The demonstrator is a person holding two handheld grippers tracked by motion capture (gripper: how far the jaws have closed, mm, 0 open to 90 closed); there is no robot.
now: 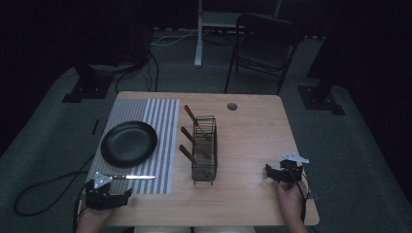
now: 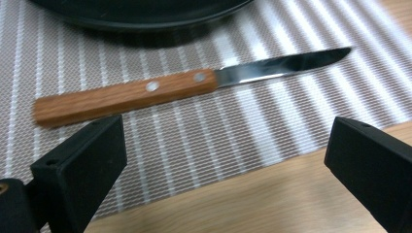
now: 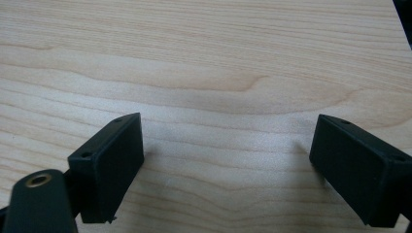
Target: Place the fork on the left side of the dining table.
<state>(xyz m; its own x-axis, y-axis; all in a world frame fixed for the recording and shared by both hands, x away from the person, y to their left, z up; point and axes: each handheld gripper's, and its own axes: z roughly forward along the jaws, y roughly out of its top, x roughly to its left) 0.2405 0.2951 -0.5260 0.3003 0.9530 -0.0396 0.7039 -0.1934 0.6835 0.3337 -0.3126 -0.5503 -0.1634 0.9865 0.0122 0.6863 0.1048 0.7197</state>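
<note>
Wooden-handled knife (image 2: 145, 90) lies flat on the striped placemat (image 2: 243, 131), just near of the black plate (image 1: 128, 143). Your left gripper (image 2: 223, 160), jaws released, hovers beside it; three utensils wait in the wire rack (image 1: 204, 150). Right gripper (image 3: 233, 165) rests open.

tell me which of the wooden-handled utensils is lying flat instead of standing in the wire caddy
The knife on the striped placemat, just ahead of the open left tongs. It lies flat below the black plate; the other three stand handle-up in the wire caddy.
</note>
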